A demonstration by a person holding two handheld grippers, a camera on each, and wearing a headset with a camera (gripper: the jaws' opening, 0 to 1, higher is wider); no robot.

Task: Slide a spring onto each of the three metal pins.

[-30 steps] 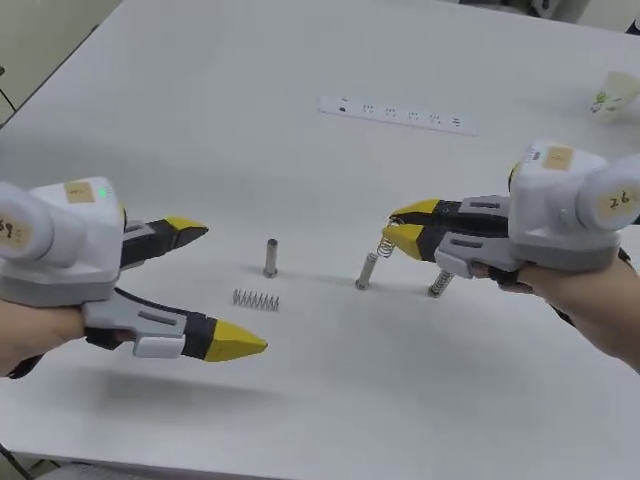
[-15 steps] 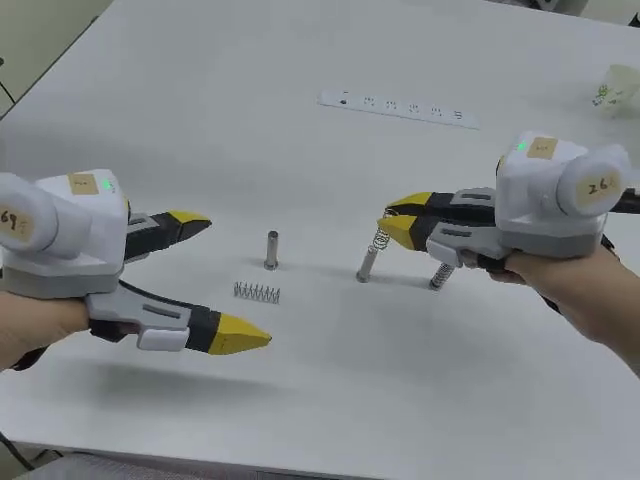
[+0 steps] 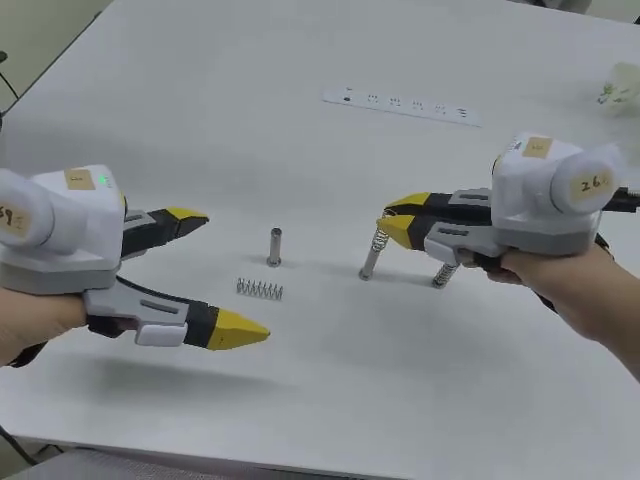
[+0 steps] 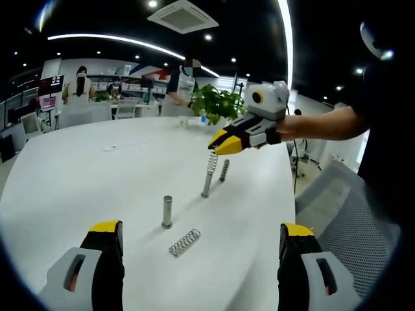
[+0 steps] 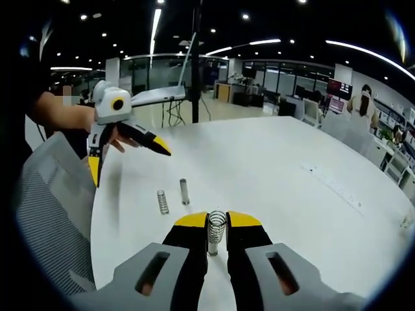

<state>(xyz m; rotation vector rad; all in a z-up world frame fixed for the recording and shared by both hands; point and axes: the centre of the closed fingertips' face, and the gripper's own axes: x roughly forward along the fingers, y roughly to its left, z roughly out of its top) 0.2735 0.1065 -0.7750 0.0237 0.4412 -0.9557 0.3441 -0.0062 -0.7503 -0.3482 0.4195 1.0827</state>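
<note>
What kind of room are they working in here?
Probably an open-plan office: desks with monitors in the background, a ceiling air vent, a potted plant and a big white table.

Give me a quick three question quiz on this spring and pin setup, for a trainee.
1. True or false: the left gripper is open.
2. What does the right gripper hold? A) a pin B) a spring C) nothing
3. How many springs lie loose on the table?
Key: 1 true; 2 B; 3 one, the loose spring.
</note>
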